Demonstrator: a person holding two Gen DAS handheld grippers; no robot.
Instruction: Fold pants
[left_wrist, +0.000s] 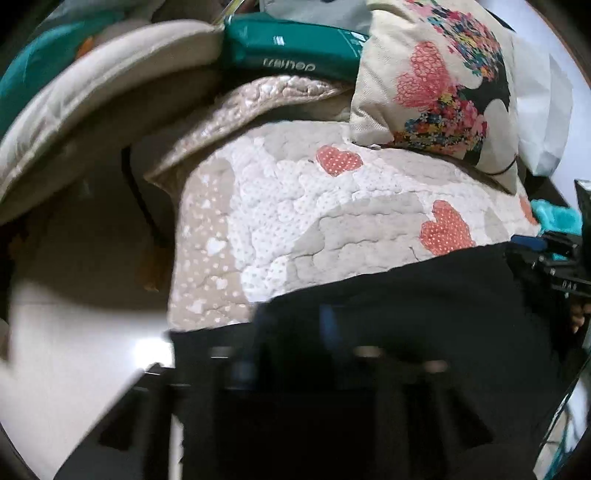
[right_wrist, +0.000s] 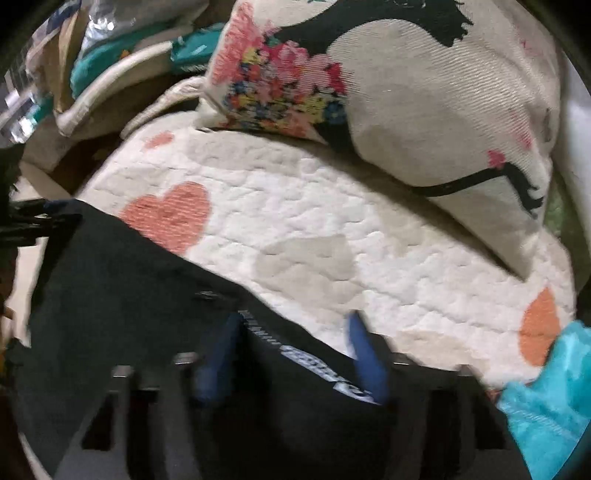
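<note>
Black pants (right_wrist: 122, 273) are being straddled by the right gripper's (right_wrist: 295, 343) parted fingers at lower centre of frame; the left gripper's (left_wrist: 291, 328) state cannot be told.

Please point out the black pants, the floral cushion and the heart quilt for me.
black pants (right_wrist: 129, 280): right wrist view, flat dark fabric.
floral cushion (left_wrist: 443, 92): left wrist view, printed front.
heart quilt (right_wrist: 332, 229): right wrist view, bare white quilting.
</note>
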